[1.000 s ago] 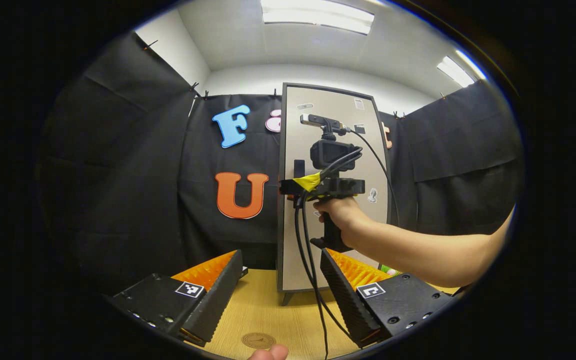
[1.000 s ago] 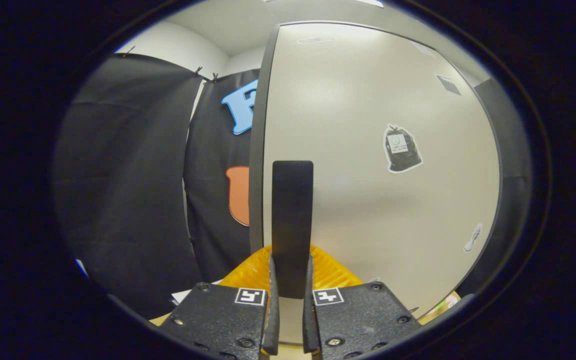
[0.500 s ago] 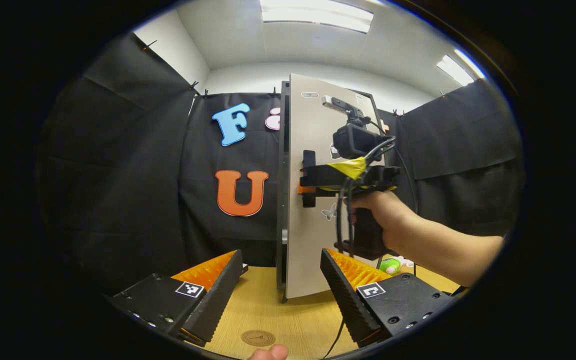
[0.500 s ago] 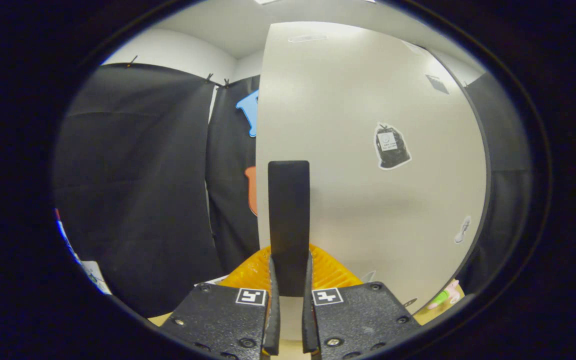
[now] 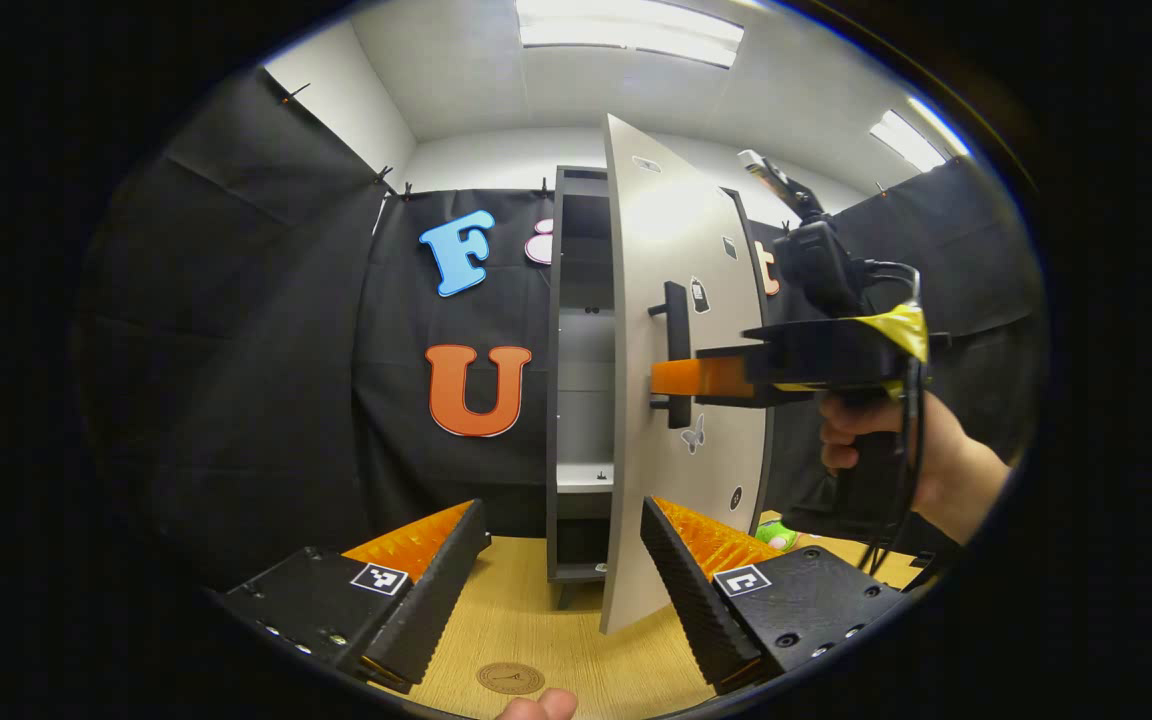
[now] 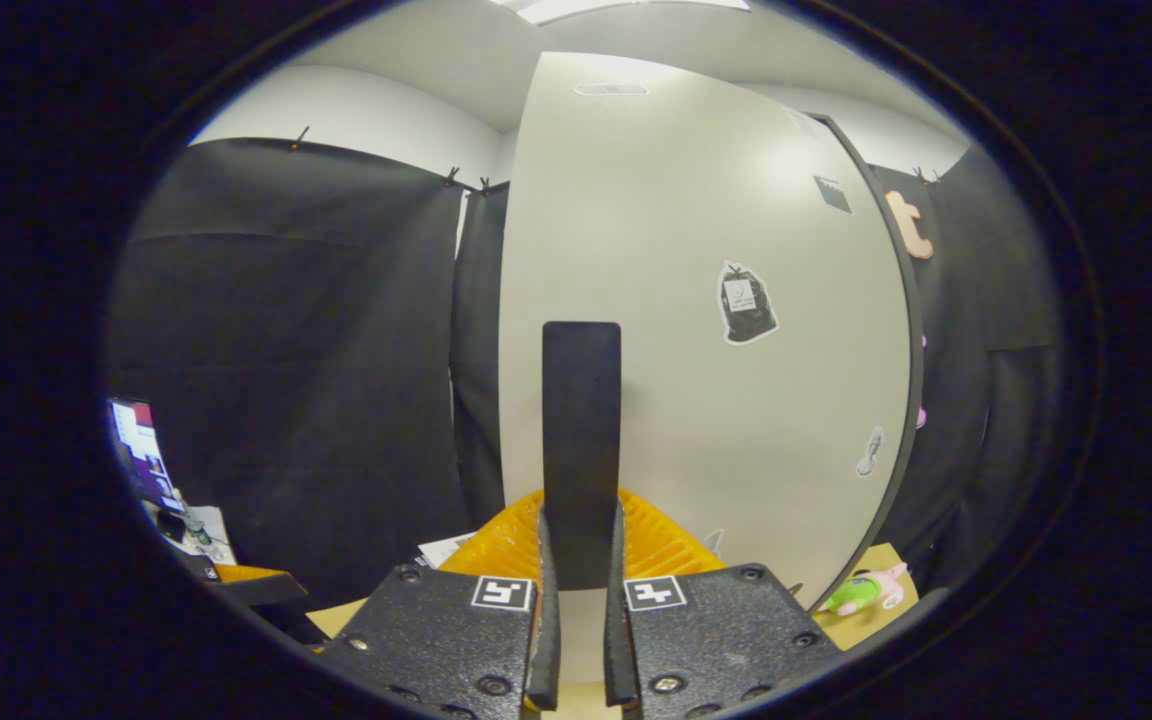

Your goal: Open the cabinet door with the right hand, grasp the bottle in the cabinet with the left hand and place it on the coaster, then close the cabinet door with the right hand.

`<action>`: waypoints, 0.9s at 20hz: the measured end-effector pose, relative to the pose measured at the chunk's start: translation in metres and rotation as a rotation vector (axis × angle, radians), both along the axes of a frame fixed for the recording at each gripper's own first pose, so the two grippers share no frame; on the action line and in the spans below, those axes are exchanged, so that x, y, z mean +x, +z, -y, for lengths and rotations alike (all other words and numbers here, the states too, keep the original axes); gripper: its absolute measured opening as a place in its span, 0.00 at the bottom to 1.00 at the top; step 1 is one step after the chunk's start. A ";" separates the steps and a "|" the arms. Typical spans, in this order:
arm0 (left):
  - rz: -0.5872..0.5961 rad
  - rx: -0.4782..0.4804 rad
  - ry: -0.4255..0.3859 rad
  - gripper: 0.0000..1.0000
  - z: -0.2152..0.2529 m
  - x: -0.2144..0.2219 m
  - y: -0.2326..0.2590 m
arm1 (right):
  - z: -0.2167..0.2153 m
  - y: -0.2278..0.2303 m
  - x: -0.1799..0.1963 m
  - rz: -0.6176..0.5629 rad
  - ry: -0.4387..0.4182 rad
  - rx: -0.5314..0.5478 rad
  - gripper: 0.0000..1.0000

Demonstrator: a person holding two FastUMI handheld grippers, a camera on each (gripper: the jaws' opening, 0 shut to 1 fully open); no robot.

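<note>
In the left gripper view the cabinet [image 5: 576,380] stands at the centre of the frame on the wooden desk [image 5: 526,625], and its pale cabinet door [image 5: 671,400] is swung partly open, its free edge turned toward the camera and reaching down to the lower middle. Through the gap, grey shelves show inside; I cannot make out the bottle among them. The dark door handle [image 5: 677,352] sits at mid-height on the door face, and the right gripper [image 5: 671,378] comes in from the right of the frame, its jaws closed on that handle, with a hand [image 5: 866,430] wrapped round its grip at the right edge. The left gripper [image 5: 561,580] rides low in the frame with its jaws spread wide apart and holding nothing. The round brown coaster [image 5: 510,678] lies on the desk at the bottom centre, between the two fingers and just above a fingertip at the frame's lower edge. In the right gripper view the handle [image 6: 582,440] rises upright at the centre, clamped between the fingers at its lower end, and the door [image 6: 726,250] spreads across the middle and right. A small green and pink toy [image 6: 861,590] lies on the desk at the lower right, beside the door's edge.
</note>
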State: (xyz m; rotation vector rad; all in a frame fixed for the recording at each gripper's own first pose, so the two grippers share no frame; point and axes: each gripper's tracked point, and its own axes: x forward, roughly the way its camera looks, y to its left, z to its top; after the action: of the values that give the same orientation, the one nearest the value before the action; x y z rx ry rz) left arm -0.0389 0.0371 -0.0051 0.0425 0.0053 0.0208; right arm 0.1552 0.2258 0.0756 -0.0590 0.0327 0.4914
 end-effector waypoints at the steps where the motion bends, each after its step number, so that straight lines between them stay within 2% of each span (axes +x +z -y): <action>1: 0.002 0.002 -0.001 0.95 0.001 -0.001 0.001 | 0.006 0.001 -0.005 0.002 0.003 0.000 0.21; 7: -0.003 -0.010 -0.024 0.95 0.020 0.000 -0.002 | 0.047 0.003 -0.041 0.012 -0.014 -0.001 0.20; 18: 0.015 -0.003 -0.073 0.95 0.061 0.002 0.000 | 0.091 0.003 -0.053 0.035 -0.118 -0.015 0.20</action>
State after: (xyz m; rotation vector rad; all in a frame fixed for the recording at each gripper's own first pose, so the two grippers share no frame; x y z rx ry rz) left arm -0.0367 -0.0238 -0.0051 0.0395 -0.0113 -0.0519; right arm 0.1025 0.1352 0.0782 -0.0800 0.0057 0.3721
